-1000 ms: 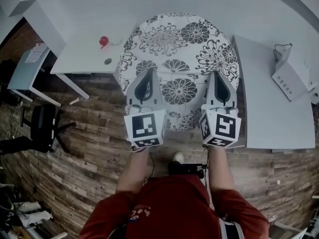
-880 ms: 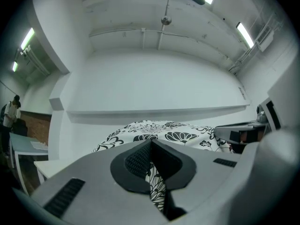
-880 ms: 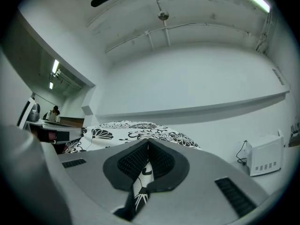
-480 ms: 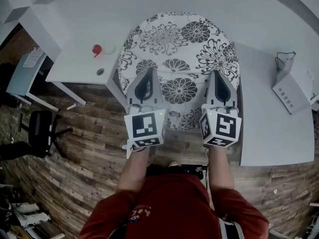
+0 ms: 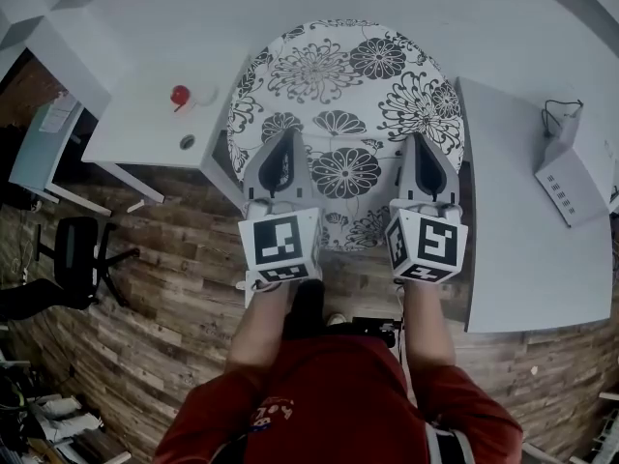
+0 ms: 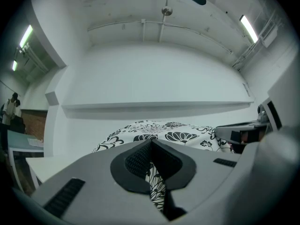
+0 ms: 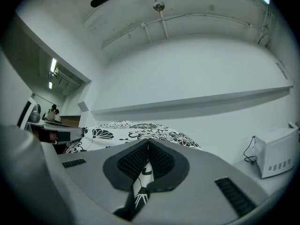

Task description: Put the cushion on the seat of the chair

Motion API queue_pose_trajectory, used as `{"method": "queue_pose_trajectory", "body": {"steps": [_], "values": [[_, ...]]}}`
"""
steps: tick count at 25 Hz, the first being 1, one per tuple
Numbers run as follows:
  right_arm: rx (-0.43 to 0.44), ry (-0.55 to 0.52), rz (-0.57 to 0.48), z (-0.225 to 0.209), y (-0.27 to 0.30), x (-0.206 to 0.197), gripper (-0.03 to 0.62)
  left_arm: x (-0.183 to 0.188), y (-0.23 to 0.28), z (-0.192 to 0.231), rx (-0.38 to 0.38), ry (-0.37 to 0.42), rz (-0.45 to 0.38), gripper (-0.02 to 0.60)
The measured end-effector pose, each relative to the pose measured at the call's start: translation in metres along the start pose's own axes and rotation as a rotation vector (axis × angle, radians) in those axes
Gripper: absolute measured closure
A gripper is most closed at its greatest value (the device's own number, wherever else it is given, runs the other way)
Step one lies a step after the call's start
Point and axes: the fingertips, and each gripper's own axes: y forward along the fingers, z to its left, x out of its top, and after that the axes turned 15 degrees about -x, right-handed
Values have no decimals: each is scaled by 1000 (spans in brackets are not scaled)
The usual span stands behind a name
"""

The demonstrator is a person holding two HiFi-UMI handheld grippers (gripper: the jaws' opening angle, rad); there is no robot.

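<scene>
In the middle of the head view, the round floral cushion (image 5: 348, 95) spreads across the gap between the left white table (image 5: 145, 114) and the right white table (image 5: 522, 230). The left gripper (image 5: 287, 138) takes the cushion's near edge at about 7 o'clock, and the right gripper (image 5: 419, 141) takes it at about 5 o'clock. Each gripper view shows its own jaws pressed onto a fold of the patterned fabric, with the rest of the cushion spreading beyond towards 12 o'clock. Only the head view shows the plank floor (image 5: 174, 327) and a small red object (image 5: 180, 95) on the left table. Only the gripper views show the ceiling strip lights (image 6: 248, 28) and distant people (image 6: 11, 109). The white box appliance (image 7: 275, 158) appears in the right gripper view but not the left.
</scene>
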Motion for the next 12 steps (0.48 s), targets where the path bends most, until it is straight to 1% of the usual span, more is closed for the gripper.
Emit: {"method": "queue_pose_trajectory", "body": {"steps": [7, 12], "values": [[-33, -30, 18, 5, -2, -2, 566, -3, 2, 6, -36, -18, 2, 554], [-57, -71, 42, 7, -2, 1, 566, -3, 5, 8, -64, -55, 4, 554]]}}
